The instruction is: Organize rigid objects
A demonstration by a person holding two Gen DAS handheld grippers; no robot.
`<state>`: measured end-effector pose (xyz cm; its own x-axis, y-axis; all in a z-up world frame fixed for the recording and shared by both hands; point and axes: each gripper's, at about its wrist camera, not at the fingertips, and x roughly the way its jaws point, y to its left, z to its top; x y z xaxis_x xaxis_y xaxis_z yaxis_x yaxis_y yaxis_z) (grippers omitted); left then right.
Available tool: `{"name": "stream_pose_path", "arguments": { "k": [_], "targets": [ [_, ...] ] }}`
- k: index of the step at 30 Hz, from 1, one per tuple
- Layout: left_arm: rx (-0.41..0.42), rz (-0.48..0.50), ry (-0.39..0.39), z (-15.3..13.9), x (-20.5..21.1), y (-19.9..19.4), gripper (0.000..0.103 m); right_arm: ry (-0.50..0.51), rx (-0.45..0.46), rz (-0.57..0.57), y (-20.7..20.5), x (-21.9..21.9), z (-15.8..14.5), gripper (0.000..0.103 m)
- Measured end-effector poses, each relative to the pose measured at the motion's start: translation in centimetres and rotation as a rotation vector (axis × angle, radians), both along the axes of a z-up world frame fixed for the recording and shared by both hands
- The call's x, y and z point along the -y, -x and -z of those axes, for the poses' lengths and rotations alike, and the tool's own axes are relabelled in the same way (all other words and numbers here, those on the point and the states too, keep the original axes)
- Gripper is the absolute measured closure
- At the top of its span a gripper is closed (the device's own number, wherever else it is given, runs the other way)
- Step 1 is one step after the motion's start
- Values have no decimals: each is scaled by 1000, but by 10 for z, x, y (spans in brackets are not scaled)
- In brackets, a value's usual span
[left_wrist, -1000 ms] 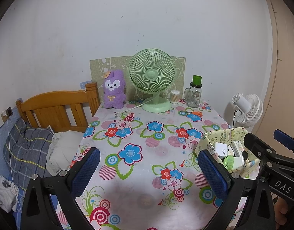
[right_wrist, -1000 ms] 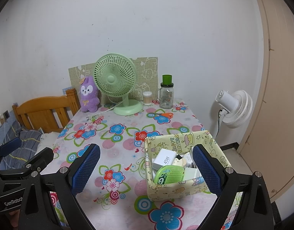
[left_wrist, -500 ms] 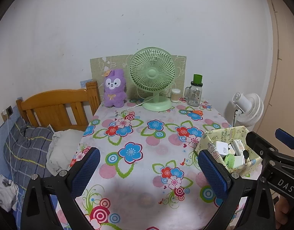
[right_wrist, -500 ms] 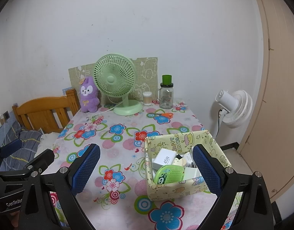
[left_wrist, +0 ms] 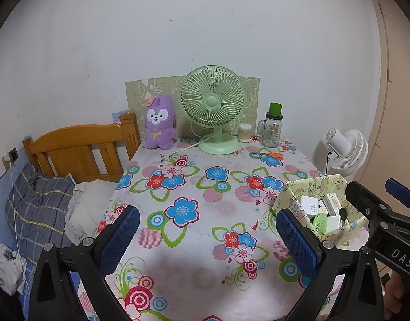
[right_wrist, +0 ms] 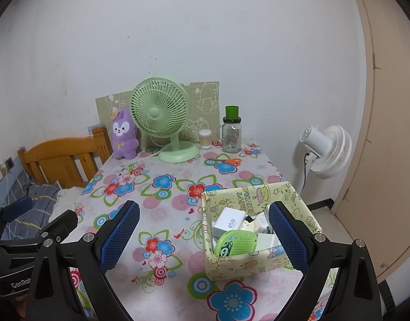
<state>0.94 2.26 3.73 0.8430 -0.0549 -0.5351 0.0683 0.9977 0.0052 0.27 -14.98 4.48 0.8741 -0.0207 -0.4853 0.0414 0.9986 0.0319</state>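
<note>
The left gripper (left_wrist: 207, 236) has its jaws wide apart and holds nothing; its blue pads (left_wrist: 119, 234) hang above the near part of the table and touch no object. The right gripper (right_wrist: 203, 236) is also spread wide and empty. Its right pad appears in front of the patterned box (right_wrist: 247, 263), but I cannot tell if it touches the box.

The box, yellow with cartoon prints, stands on the near right part of the table. Inside it lie a white 45W charger (right_wrist: 229, 222), a green perforated case (right_wrist: 237, 242) leaning on the front wall, and several other small white items which are too crowded to name.

The table carries a flowered tablecloth (left_wrist: 202, 187). At its far edge, against the white wall, stand a purple plush rabbit (left_wrist: 159, 123), a green desk fan (left_wrist: 213, 107), a small jar of cotton swabs (left_wrist: 244, 132) and a glass mug jar with green lid (left_wrist: 271, 125). Orange-handled scissors (left_wrist: 269, 155) lie flat in front of the mug jar. Left of the table there is a wooden headboard (left_wrist: 79, 149) and plaid bedding (left_wrist: 36, 208). Right of it a white floor fan (right_wrist: 328, 151) stands near a beige door (right_wrist: 386, 133).
</note>
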Motion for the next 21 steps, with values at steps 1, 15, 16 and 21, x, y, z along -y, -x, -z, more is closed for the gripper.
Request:
{"name": "stream_pose_path", "arguments": {
  "k": [1,15,16,21],
  "targets": [
    [-2,0,-1,0,0,0,0,1,0,1,0,0,0,4],
    [-11,-1,5,3,-3,1,0,-26,-8,-13,2,1,1,4],
    [-13,-1,5,3,-3,1,0,-25,-6,-14,2,0,1,4],
    [-12,-1,-6,5,0,3,0,-18,-4,-19,1,0,2,4]
  ]
}}
